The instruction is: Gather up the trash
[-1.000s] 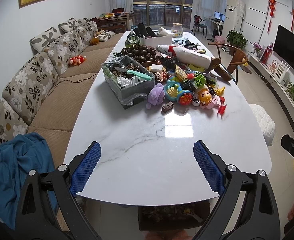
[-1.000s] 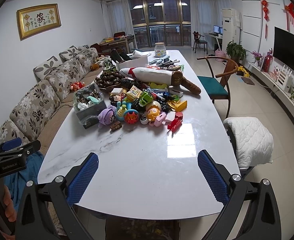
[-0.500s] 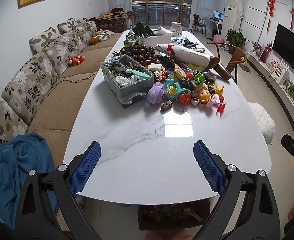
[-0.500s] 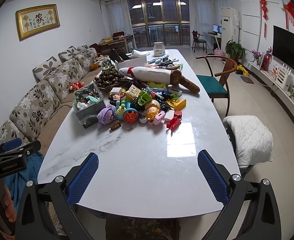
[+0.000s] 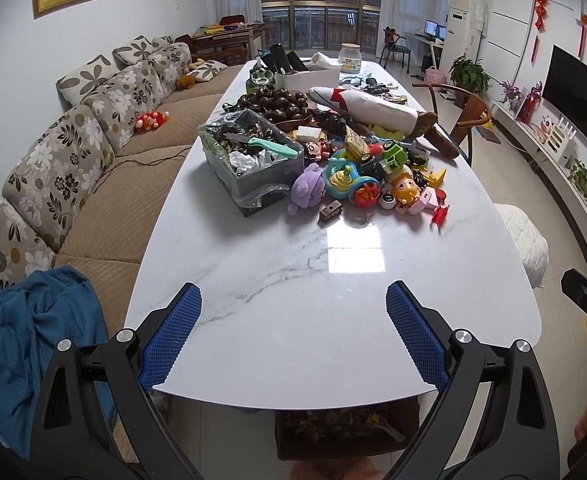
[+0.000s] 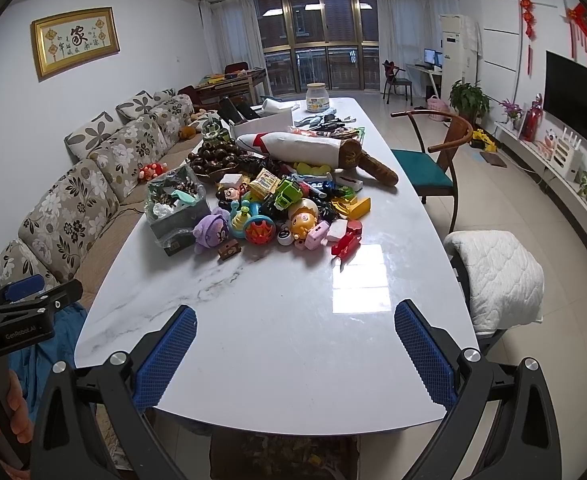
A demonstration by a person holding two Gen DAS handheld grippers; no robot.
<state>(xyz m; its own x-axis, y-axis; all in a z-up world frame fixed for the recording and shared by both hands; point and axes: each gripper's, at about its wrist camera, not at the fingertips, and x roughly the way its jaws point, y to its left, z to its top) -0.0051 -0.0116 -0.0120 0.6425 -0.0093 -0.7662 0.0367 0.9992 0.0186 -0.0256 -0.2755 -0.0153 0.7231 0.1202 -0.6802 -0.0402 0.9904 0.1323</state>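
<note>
A grey bin (image 5: 253,164) lined with clear plastic and full of shells and scraps stands mid-table; the same bin (image 6: 175,210) shows in the right wrist view. Beside it lies a heap of small toys (image 5: 377,176), with a pile of dark chestnuts (image 5: 277,104) behind. My left gripper (image 5: 293,334) is open over the near table edge, nothing between its blue pads. My right gripper (image 6: 295,354) is open too, also empty, at the same near edge. Below the table edge sits a dark box of scraps (image 5: 345,426).
White marble table (image 5: 333,292) has bare surface near me. A floral sofa (image 5: 65,160) runs along the left, with a blue cloth (image 5: 25,344) on it. A wooden chair (image 6: 433,164) and a white padded stool (image 6: 497,276) stand on the right. A long plush pillow (image 6: 305,148) lies across the far clutter.
Both views have drawn back slightly from the toy heap; the grippers stay open and empty at the near table edge.
</note>
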